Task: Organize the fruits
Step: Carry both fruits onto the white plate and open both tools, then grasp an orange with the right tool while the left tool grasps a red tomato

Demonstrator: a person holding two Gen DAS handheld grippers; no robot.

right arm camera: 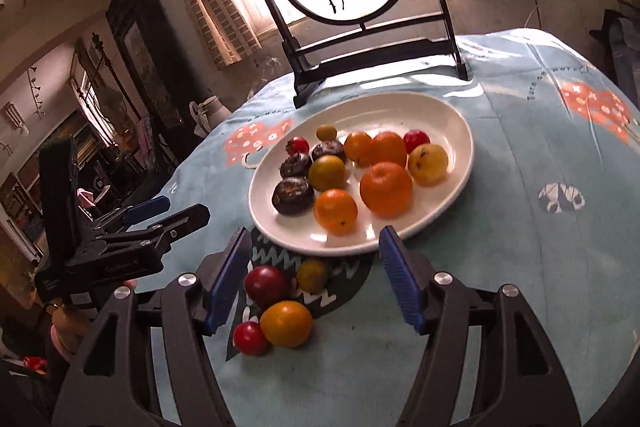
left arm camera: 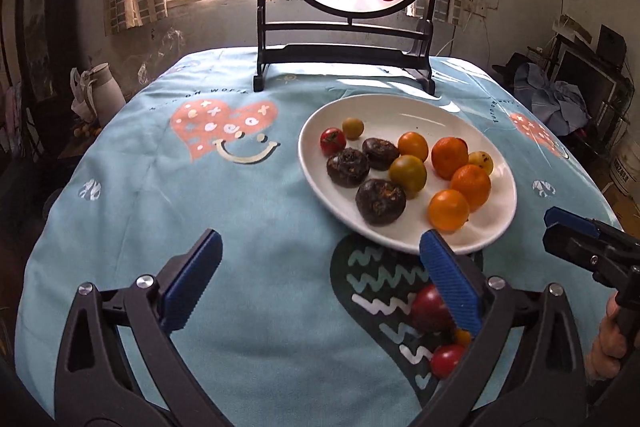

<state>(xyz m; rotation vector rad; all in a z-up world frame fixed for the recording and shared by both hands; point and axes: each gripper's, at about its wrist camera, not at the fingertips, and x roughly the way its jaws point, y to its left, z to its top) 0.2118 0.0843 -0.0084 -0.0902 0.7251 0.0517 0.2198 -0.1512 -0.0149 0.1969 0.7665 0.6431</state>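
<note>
we hold both the left tongs [left arm camera: 320, 275] and the right tongs [right arm camera: 316, 275] spread wide and empty above the desk's light blue patterned cloth [left arm camera: 240, 211]. the white oval ceramic plate [right arm camera: 456, 131] of oranges, dark chestnuts and small tomatoes lies just beyond them, left of centre from the right tongs. near it on the cloth, four loose fruits cluster together, among them a dark red round tomato [right arm camera: 266, 286] and a yellow-orange round fruit [right arm camera: 286, 323].
</note>
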